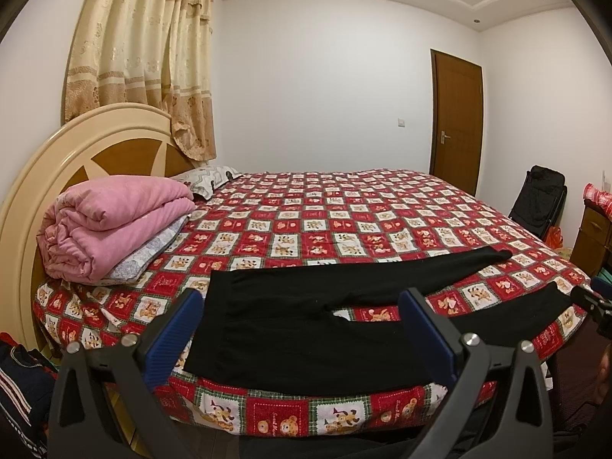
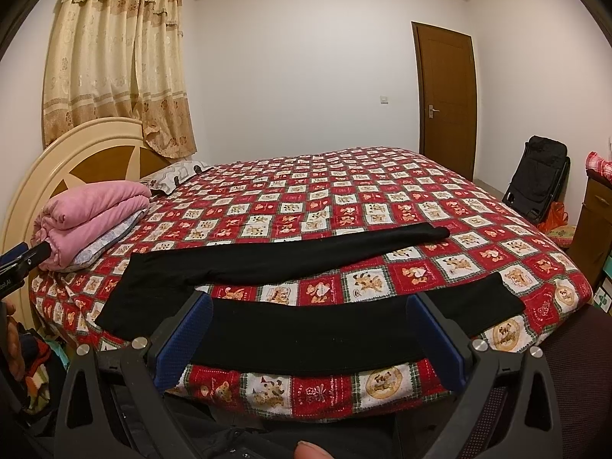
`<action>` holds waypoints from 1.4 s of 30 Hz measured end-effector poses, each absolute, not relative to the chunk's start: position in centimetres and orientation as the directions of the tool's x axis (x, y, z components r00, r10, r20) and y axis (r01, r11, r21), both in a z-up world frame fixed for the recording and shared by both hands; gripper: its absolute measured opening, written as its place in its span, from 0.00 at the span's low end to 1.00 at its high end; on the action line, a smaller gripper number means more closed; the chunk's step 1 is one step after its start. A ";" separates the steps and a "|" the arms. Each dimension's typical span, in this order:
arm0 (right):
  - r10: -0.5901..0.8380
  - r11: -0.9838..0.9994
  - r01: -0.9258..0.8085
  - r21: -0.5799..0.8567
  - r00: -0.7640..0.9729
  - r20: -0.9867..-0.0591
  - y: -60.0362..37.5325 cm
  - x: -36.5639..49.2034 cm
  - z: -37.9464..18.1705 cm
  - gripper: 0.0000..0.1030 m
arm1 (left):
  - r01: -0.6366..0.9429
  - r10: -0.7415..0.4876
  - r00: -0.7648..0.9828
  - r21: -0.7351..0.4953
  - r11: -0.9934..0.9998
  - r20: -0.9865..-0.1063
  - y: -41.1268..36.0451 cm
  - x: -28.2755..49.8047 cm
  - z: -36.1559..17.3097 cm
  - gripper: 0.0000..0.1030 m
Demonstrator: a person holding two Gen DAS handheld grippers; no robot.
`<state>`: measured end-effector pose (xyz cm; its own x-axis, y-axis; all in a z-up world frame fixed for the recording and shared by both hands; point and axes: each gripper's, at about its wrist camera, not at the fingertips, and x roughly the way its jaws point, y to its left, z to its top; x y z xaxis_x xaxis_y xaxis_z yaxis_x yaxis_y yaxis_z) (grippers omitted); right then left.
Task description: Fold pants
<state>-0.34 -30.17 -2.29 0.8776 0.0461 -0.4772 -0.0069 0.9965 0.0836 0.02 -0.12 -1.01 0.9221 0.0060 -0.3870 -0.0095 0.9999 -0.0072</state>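
Black pants (image 1: pixel 290 329) lie spread flat on the near side of the bed, waist to the left, both legs running right and splayed apart. They also show in the right wrist view (image 2: pixel 306 329). My left gripper (image 1: pixel 302 298) is open and empty, held just above the waist and upper leg part near the bed's front edge. My right gripper (image 2: pixel 311 300) is open and empty, over the near leg. The right gripper's tip shows at the right edge of the left wrist view (image 1: pixel 596 302).
The bed has a red checkered bear-print cover (image 1: pixel 344 222). A folded pink quilt (image 1: pixel 114 225) and a pillow (image 1: pixel 206 179) lie by the headboard (image 1: pixel 76 153). A black folding chair (image 2: pixel 539 176), a wooden cabinet (image 2: pixel 593 229) and a door (image 2: pixel 447 95) stand to the right.
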 end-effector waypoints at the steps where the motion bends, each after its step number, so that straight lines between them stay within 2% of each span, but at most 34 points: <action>1: 0.046 0.997 -0.007 0.083 0.877 -0.477 -30.2 -0.3 -2.3 0.99 | -0.010 0.006 0.923 -0.008 1.000 -0.386 -0.1 0.0 -1.1 1.00; 13: 0.044 0.997 -0.005 0.082 0.875 -0.482 -30.2 -0.1 -2.6 0.99 | -0.009 0.005 0.920 -0.007 1.000 -0.392 0.0 0.0 -1.7 1.00; 27: 0.023 0.999 0.004 0.053 0.869 -0.495 -30.4 0.7 -3.6 0.99 | 0.002 0.003 0.896 0.012 1.000 -0.445 0.3 1.9 -3.3 1.00; 31: 0.004 1.000 0.011 0.028 0.873 -0.487 -31.7 2.4 -4.2 0.99 | -0.077 0.106 0.874 0.080 0.994 -0.474 2.3 5.0 -5.1 1.00; 36: 0.011 0.999 0.011 0.036 0.828 -0.561 -33.1 6.8 -7.0 0.99 | -0.162 0.208 0.820 0.133 0.978 -0.533 6.7 9.7 -8.3 1.00; 39: 0.018 1.000 -0.013 0.014 0.803 -0.595 -33.1 9.9 -8.9 0.99 | -0.149 0.163 0.780 0.073 0.986 -0.604 9.3 12.7 -10.0 1.00; 42: 0.039 0.999 -0.047 0.005 0.777 -0.628 -33.1 13.1 -10.6 0.99 | -0.157 0.165 0.752 0.069 0.985 -0.638 10.9 16.0 -11.7 1.00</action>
